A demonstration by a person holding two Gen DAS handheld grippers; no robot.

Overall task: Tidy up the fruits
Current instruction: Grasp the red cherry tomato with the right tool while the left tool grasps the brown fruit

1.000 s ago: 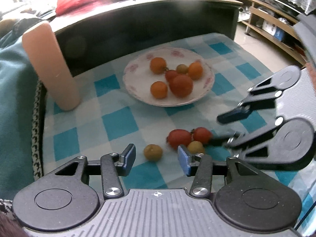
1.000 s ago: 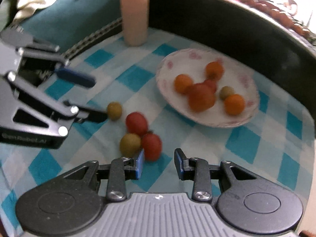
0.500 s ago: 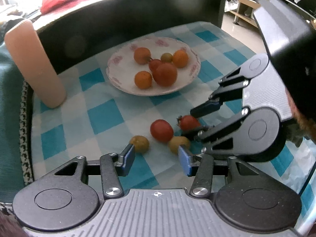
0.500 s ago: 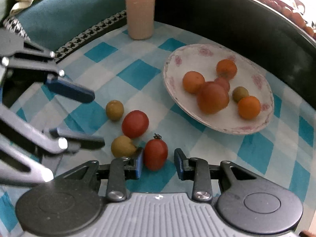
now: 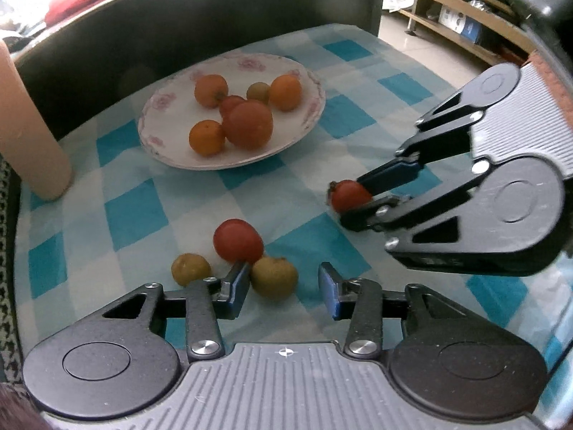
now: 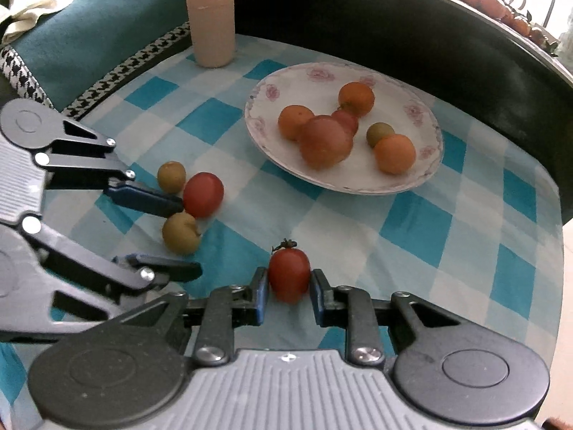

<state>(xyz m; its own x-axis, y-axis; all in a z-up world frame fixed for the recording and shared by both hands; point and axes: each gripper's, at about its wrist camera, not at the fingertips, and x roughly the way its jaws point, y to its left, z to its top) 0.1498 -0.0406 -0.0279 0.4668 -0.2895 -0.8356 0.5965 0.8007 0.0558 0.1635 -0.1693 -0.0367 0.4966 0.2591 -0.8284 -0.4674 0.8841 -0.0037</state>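
Right wrist view: plate holds six fruits; right tool clamps tomato; left tool apart.

A small red tomato sat stem-up, pinched between gripper pads; three fruits lay beside the plate.

right claw clamped shut low, left claw spread apart

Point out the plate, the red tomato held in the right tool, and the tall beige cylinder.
plate (image 6: pixel 428 165): right wrist view, bare rim.
red tomato (image 6: pixel 289 274): right wrist view, its middle.
beige cylinder (image 6: pixel 211 18): right wrist view, its side.
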